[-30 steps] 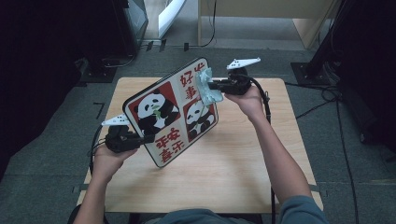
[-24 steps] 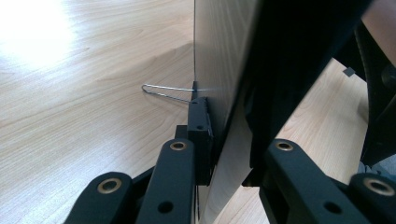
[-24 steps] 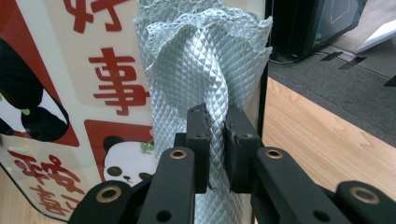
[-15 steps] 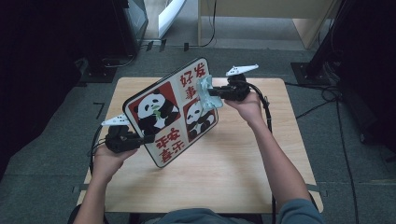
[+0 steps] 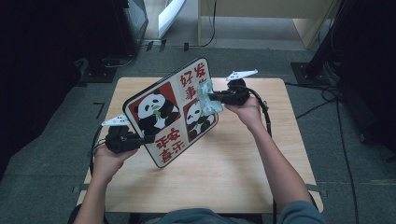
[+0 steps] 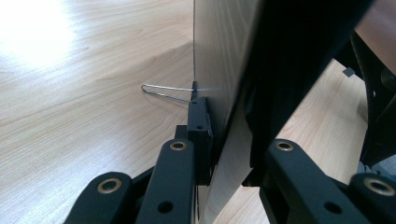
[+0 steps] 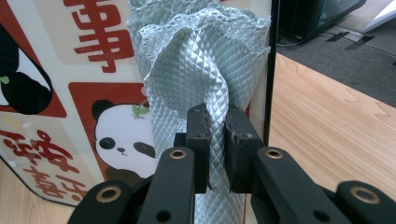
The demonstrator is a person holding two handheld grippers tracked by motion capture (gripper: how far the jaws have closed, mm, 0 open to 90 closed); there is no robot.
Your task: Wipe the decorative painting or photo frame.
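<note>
A: Status. Left gripper [image 5: 140,139] is clamped on the lower-left edge of the panda board [image 5: 173,112], holding it tilted up off the table [image 5: 261,186]. Right gripper [image 7: 215,135] is closed on a pale green cloth [image 7: 201,60], and the cloth is pressed against the board face just ahead of its jaws.

B: Risks?

A: Main one: the board is held by one edge only. Push too hard with the cloth and the panel could pivot or slide out between the left jaws. It looks glossy, so I'd expect little friction.

B: And the cloth?

A: It's pinched by a narrow fold. Drag on the surface could pull it out of the right jaws. It also sits near the board's right edge; if it runs off that edge, the bare jaws could hit the print.

B: Anything the views disagree on?

A: They complement each other. The high view gives the layout: board between the two grippers, the hands well apart. Grip detail is too small to read there.

B: Close-ups?

A: The left gripper view shows the board edge-on between the jaws, its wood-grain back, and a thin wire loop [image 6: 166,91] sticking out beyond the left jaw. Can't tell what the wire is for. The right gripper view shows the cloth's quilted weave and the fold caught between the pads.
</note>
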